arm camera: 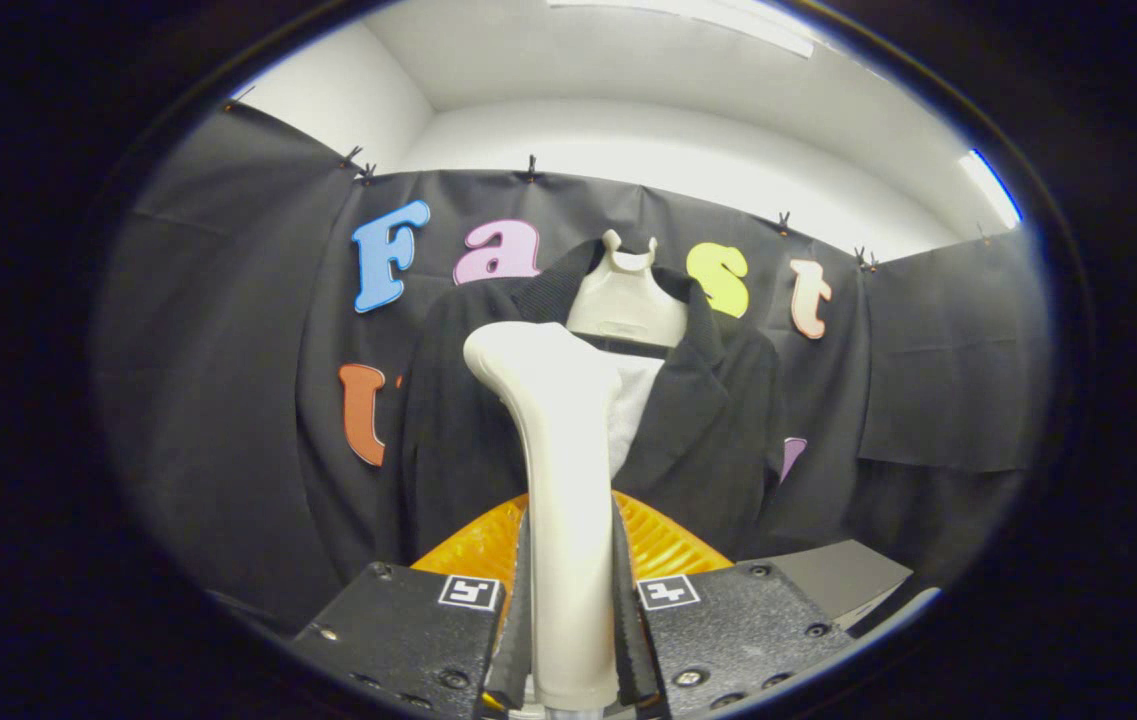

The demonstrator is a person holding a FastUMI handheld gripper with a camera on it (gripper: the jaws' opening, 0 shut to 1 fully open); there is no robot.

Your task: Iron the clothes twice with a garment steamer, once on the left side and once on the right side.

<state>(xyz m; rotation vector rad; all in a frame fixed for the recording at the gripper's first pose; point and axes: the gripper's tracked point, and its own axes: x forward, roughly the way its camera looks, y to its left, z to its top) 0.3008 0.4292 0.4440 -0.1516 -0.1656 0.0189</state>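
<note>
Your gripper (pixel 573 640) is clamped on the garment steamer (pixel 558 480): both fingers (pixel 520 620) press the sides of its handle, jaws narrow around it. The steamer stands upright between the fingers, long axis running straight up and away from you, its rounded head at the top tilted slightly toward the left. It's a smooth cream-white body, slim at the grip and flaring wider at the head. An orange ribbed part (pixel 673 545) sits just behind the handle, low down, just ahead of the fingers. Beyond the steamer hangs the dark jacket (pixel 708 420) on a pale hanger form (pixel 626 300), against the booth wall, lapels open with a light panel (pixel 634 400) showing in the middle. The steamer head overlaps the jacket's left-centre front; contact cannot be told. A grey worktop (pixel 843 575) corner shows to the right.
</note>
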